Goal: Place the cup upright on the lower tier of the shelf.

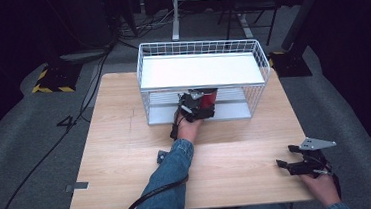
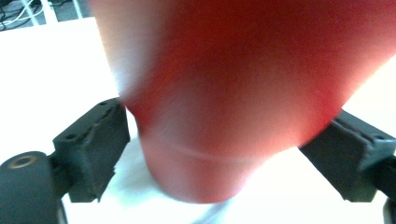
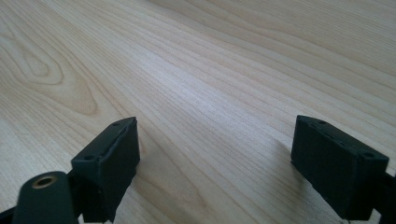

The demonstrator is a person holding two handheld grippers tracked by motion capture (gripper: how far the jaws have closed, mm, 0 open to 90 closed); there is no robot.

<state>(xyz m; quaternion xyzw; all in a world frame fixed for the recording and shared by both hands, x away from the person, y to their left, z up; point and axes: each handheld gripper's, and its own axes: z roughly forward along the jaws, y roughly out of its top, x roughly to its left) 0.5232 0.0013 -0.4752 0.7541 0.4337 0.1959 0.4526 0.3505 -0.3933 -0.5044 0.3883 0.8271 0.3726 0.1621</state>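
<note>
No readable writing or labels on anything. Your left gripper (image 1: 197, 105) sits at the open front of the white wire basket (image 1: 256, 54), in the lower bay under its flat white shelf, jaws pinching a red cup (image 1: 207, 97). In the left gripper view the cup (image 2: 219, 107) is smooth, round and tapered, blurred from being so close, wedged between both black pads and touching each, over a bright white surface; whether its base rests on that surface you can't tell. Your right gripper (image 1: 292, 162) is well apart, near your right edge of the wooden table (image 1: 117, 155), jaws spread wide with nothing between them. The right gripper view shows pale wood grain (image 3: 210, 79) just ahead of the blocky black pads.
</note>
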